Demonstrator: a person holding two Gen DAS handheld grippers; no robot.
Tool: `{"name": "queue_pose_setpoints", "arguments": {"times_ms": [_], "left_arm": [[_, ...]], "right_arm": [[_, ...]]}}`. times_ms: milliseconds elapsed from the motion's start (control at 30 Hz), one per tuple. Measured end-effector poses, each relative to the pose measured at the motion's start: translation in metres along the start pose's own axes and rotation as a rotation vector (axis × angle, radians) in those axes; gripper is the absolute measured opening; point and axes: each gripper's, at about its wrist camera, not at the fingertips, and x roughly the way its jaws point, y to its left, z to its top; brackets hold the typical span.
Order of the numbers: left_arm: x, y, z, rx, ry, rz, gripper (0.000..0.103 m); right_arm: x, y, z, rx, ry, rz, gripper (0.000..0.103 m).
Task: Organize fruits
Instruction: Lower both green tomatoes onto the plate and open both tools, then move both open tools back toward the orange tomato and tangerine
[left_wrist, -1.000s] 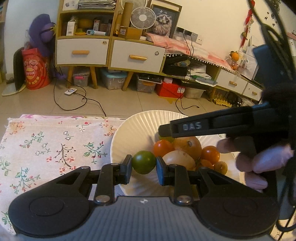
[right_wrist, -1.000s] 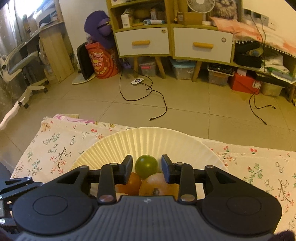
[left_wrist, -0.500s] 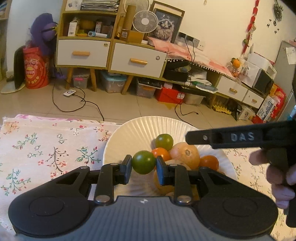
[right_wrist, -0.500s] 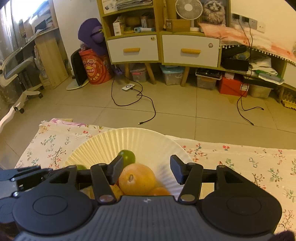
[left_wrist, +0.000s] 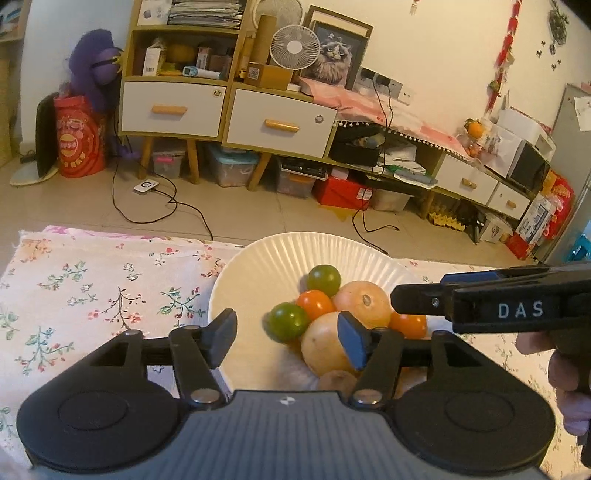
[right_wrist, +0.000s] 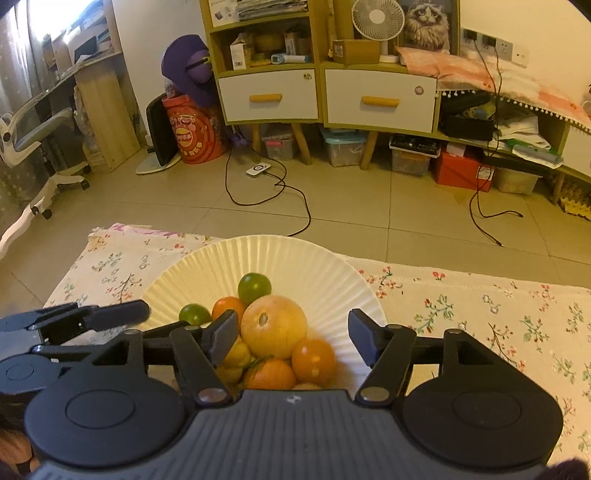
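**Both green fruits let go onto the heap**

Left wrist view: the left gripper has opened since a moment ago; its fingers stand wide and empty, the green fruit now resting on the paper plate against the pile. The right gripper hovers close over the large orange.

Right wrist view: the right gripper is wide open too, holding nothing. The heap sits toward the plate's near side; a nudge could roll fruit off onto the floral surface, which is bare to the right.
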Motion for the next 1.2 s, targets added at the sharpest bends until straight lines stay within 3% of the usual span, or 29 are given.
{"name": "queue_pose_setpoints", "arguments": {"times_ms": [400,767,1200], "left_arm": [[-0.031,-0.007,-0.007,0.036,0.009,0.035,0.064],[-0.056,-0.016,-0.022,0.082,0.038,0.062,0.076],[-0.076,-0.023,-0.036,0.121,0.090,0.100,0.083]], "right_arm": [[-0.040,0.005,-0.017,-0.007,-0.024,-0.032,0.079],[-0.069,0.015,-0.035,-0.022,-0.035,-0.045,0.088],[-0.090,0.021,-0.059,-0.005,-0.049,-0.044,0.098]]}}
